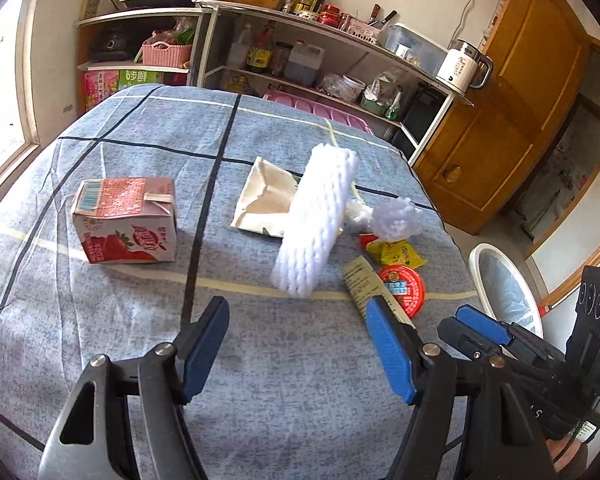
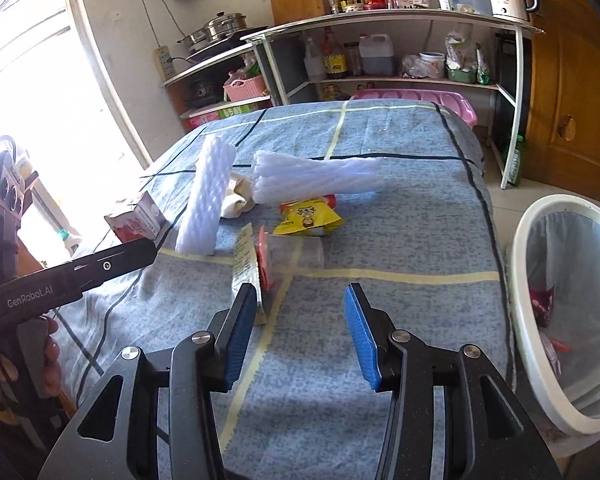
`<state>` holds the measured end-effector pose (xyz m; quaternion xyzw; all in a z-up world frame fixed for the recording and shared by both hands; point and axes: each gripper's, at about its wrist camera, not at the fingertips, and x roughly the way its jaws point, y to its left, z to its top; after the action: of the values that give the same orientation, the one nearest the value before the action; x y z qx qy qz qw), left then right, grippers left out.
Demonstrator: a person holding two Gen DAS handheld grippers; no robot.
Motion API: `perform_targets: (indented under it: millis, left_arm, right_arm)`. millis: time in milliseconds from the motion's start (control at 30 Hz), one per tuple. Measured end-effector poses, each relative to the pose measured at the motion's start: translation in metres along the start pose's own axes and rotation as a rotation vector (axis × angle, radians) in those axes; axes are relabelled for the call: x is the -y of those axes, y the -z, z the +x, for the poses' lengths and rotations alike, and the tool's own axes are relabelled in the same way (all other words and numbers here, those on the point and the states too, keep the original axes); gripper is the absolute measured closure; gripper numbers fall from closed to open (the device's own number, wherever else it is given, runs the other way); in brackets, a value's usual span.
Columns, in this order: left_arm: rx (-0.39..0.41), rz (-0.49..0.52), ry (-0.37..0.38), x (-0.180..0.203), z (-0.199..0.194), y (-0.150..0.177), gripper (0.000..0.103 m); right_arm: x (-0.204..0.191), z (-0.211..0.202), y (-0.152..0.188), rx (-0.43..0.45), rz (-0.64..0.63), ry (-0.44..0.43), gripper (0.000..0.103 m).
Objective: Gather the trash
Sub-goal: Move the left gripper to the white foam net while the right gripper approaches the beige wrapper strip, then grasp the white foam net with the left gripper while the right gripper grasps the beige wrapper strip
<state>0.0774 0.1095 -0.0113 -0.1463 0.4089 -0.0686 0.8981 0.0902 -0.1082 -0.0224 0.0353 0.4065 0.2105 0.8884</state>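
We find the trash spread over the counter (image 1: 260, 360), which is draped in a blue checked cloth. A pink strawberry milk carton (image 1: 126, 220) lies on its side toward the window. Near the middle, a white foam net sleeve (image 1: 316, 224) leans across an opened beige carton (image 1: 264, 200). Beyond it, toward the bin side, lie a second, crumpled foam net (image 1: 396, 216), a yellow snack wrapper (image 1: 396, 254), a red round lid (image 1: 404, 286) and a long printed paper wrapper (image 1: 364, 280), all close together and partly overlapping.

The white waste bin (image 2: 528, 280) stands on the floor just beside the counter edge, lined with a clear bag and already holding some scraps. We judge it is placed there so that items can be dropped with a short carry.

The left gripper (image 1: 300, 344) hangs over bare cloth on the near side of the pile, its fingers (image 1: 204, 352) well apart with nothing between them. The foam sleeve lies ahead of it and clear of the pads; the paper wrapper's near end passes behind the right-hand finger, and contact cannot be told.

The right gripper (image 2: 298, 336) likewise has its fingers (image 2: 240, 336) apart and empty. The paper wrapper (image 2: 246, 264) lies just ahead of its left-hand finger, the lid and a clear plastic piece (image 2: 296, 252) just beyond.

We judge both tools are lined up for a fresh pick, not yet made.
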Motion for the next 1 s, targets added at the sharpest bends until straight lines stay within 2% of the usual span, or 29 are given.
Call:
perform_targets:
  millis: [333, 700, 800, 1000]
  left_arm:
    - [-0.015, -0.019, 0.002, -0.020, 0.008, -0.004, 0.029]
    - [-0.052, -0.005, 0.076, -0.007, 0.032, -0.024, 0.029]
    - [-0.052, 0.013, 0.068, -0.001, 0.038, -0.029, 0.029]
    - [-0.068, 0.034, 0.076, 0.007, 0.052, -0.037, 0.029]
  right_arm:
    - [-0.021, 0.028, 0.000, -0.056, -0.023, -0.019, 0.056]
    - [-0.024, 0.046, -0.003, -0.092, -0.034, -0.024, 0.056]
    - [-0.023, 0.046, -0.004, -0.093, -0.031, -0.026, 0.056]
    - [-0.024, 0.045, -0.002, -0.092, -0.040, -0.020, 0.069]
